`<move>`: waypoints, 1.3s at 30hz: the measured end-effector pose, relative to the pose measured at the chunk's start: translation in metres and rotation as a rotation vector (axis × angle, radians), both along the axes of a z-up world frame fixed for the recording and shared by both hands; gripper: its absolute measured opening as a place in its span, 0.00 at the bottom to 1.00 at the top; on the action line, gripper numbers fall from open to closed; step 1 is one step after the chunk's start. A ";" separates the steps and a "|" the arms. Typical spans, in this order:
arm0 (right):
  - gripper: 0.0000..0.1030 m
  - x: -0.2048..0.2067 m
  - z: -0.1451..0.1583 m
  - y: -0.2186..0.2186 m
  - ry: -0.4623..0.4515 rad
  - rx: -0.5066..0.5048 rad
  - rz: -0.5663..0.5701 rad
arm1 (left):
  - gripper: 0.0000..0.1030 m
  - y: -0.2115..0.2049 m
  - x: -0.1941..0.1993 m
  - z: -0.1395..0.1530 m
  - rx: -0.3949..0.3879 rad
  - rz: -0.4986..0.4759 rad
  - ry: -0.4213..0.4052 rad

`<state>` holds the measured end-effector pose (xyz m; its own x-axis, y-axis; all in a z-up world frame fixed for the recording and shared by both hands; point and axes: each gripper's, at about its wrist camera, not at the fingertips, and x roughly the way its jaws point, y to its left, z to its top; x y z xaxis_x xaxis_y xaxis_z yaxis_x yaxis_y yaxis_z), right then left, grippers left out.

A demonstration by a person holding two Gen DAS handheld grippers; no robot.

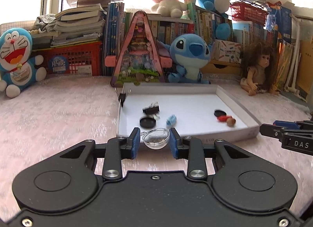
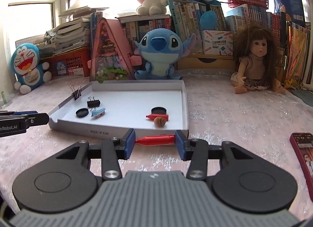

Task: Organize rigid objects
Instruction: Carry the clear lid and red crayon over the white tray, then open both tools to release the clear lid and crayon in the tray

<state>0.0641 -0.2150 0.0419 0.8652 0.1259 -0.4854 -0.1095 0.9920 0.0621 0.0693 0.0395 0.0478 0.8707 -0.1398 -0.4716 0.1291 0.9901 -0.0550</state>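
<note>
- We hold the left gripper (image 1: 155, 140) tilted downward over the pink tablecloth (image 1: 58, 121), just short of the near wall of the white tray (image 1: 225, 139); its blue pads (image 1: 137, 142) pinch a clear plastic half-dome (image 1: 155, 138) with dark specks inside.
- We hold the right gripper (image 2: 155, 141) at a similar downward tilt, also before the tray's near wall; its pads clamp a red pen-shaped piece (image 2: 155, 140) lying crosswise, end to end between them.
- In the left wrist view the right gripper's fingers show at the right edge, beside the tray's near right corner; the two tools are well apart.
- Inside the tray we see a black disc (image 2: 82, 112), a binder clip (image 2: 93, 103), a small blue shoe (image 2: 98, 112), a second black disc (image 2: 159, 110), a red piece (image 2: 157, 117) and a brown wooden piece (image 2: 160, 122); the tray's middle and back lie bare.
- Another binder clip (image 2: 76, 92) grips the left wall.
- A Stitch plush (image 2: 158, 54) and a triangular pink dollhouse (image 2: 106, 54) stand just behind the tray; a doll (image 2: 252, 60) sits at the right, and a red phone-like slab (image 2: 303, 152) lies at the right edge.
</note>
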 end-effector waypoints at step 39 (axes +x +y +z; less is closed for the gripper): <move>0.48 0.200 -0.017 0.007 0.335 0.066 0.013 | 0.29 -0.030 0.234 -0.019 0.011 0.000 0.294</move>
